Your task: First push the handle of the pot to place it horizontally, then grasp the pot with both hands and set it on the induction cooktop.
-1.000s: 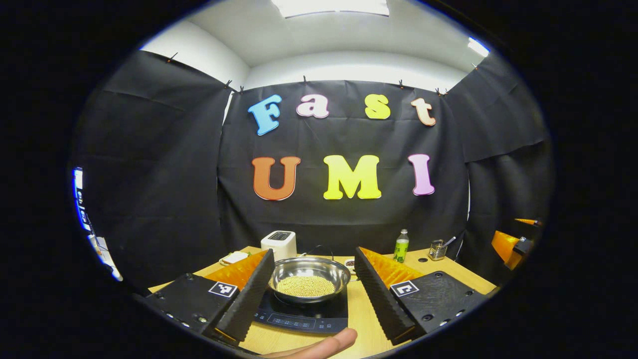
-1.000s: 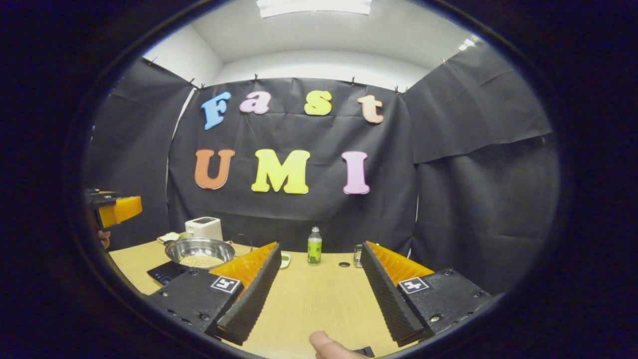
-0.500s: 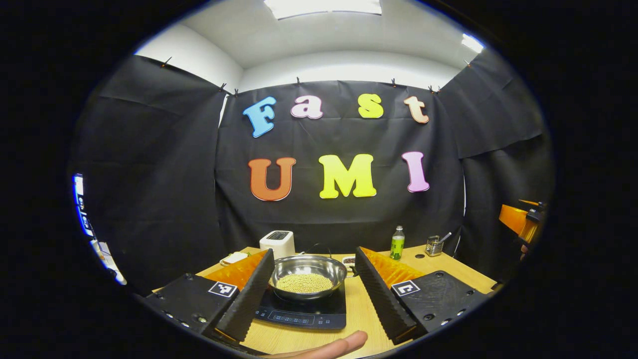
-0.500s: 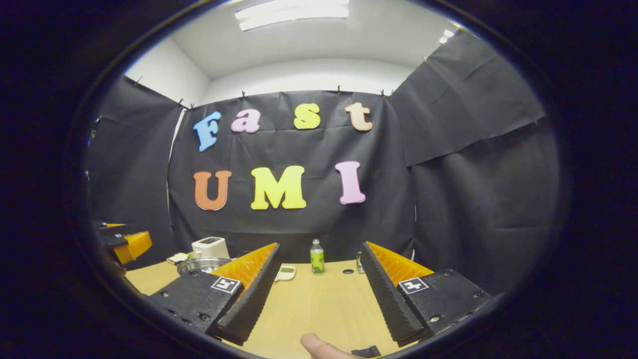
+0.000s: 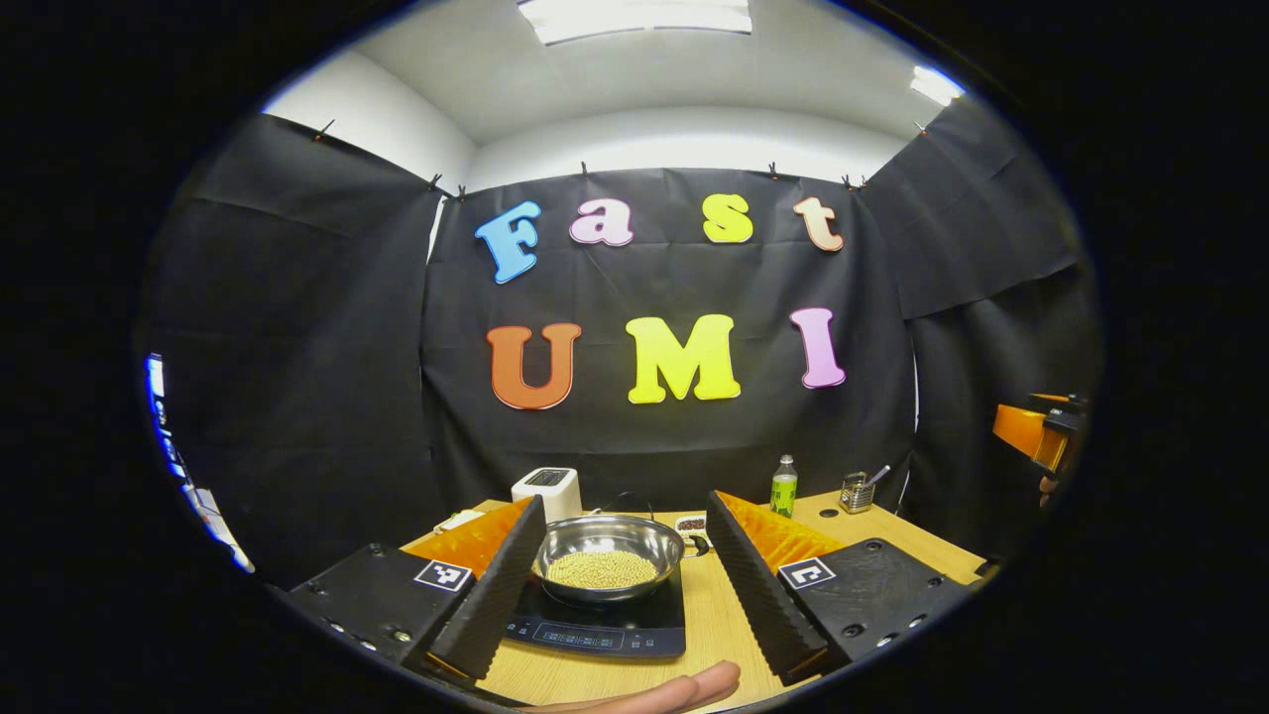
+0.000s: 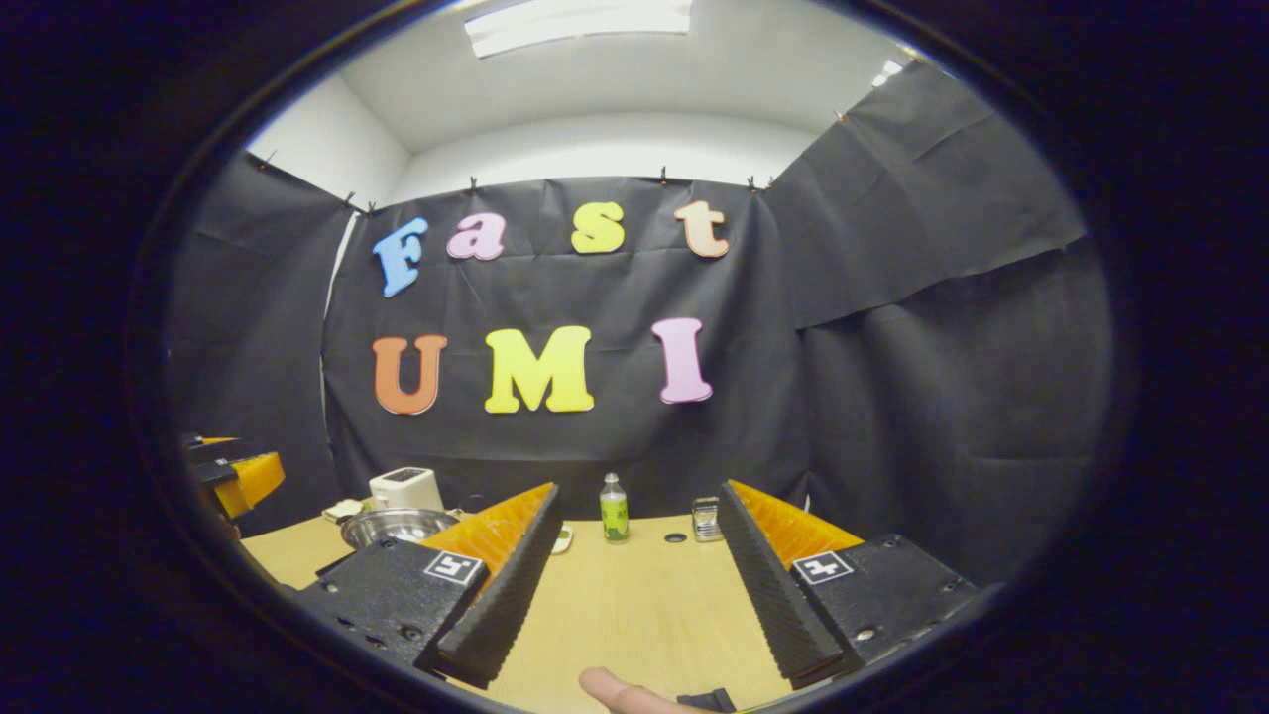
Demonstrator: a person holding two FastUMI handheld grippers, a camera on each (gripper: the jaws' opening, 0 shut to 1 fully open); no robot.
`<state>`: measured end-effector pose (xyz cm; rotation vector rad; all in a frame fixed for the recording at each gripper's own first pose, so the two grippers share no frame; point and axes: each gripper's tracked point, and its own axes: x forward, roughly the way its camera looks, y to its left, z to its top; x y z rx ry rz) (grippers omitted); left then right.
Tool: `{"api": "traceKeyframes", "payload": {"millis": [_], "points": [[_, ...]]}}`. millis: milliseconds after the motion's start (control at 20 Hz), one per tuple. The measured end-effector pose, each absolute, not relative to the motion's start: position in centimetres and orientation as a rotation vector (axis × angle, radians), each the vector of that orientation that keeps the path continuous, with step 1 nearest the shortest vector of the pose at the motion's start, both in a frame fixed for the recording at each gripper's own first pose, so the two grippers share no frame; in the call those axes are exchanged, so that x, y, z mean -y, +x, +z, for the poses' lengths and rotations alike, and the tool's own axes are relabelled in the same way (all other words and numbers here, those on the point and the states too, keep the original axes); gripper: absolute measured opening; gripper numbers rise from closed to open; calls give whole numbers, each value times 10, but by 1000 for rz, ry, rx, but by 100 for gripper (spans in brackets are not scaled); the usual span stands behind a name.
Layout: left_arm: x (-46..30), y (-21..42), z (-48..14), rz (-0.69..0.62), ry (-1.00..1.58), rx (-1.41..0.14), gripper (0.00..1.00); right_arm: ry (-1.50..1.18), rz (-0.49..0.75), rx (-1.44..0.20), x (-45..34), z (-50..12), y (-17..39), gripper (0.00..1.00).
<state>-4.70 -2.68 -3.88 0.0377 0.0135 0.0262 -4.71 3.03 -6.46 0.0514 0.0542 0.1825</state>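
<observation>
A steel pot point(image 5: 607, 555) holding pale beans sits on the black induction cooktop point(image 5: 595, 627), on the wooden table point(image 5: 719, 620). My left gripper point(image 5: 625, 508) is open, held back from the pot and framing it between its fingers without touching. The right gripper point(image 5: 1036, 436) shows at the far right edge, off the table. In the right gripper view, my right gripper point(image 6: 639, 493) is open over bare table point(image 6: 634, 605). There the pot point(image 6: 395, 526) peeks out at the left behind one finger. The left gripper point(image 6: 236, 476) shows at the left edge.
A white toaster point(image 5: 546, 491) stands behind the cooktop, with a small dish point(image 5: 691, 523) beside the pot. A green bottle point(image 6: 614, 508) and a metal holder point(image 6: 706, 519) stand at the table's back. A person's fingertip point(image 5: 694, 686) shows at the bottom.
Both grippers have drawn back from the pot, which now looks smaller and stays on the cooktop. The right gripper view has tilted up, leaving the pot half hidden behind its finger.
</observation>
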Motion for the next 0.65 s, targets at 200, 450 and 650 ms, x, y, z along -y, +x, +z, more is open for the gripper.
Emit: {"api": "traceKeyframes", "payload": {"millis": [200, 450, 650], "points": [[28, -46, -41, 17, 37, -17, 96, 44, 179, -47, -28, -63, -49, 96], [24, -45, -47, 22, 31, -31, 96, 31, 192, -62, -35, -73, -50, 97], [25, -46, -50, 9, 24, -29, 96, 29, 207, -64, -40, -76, -51, 97]]}}
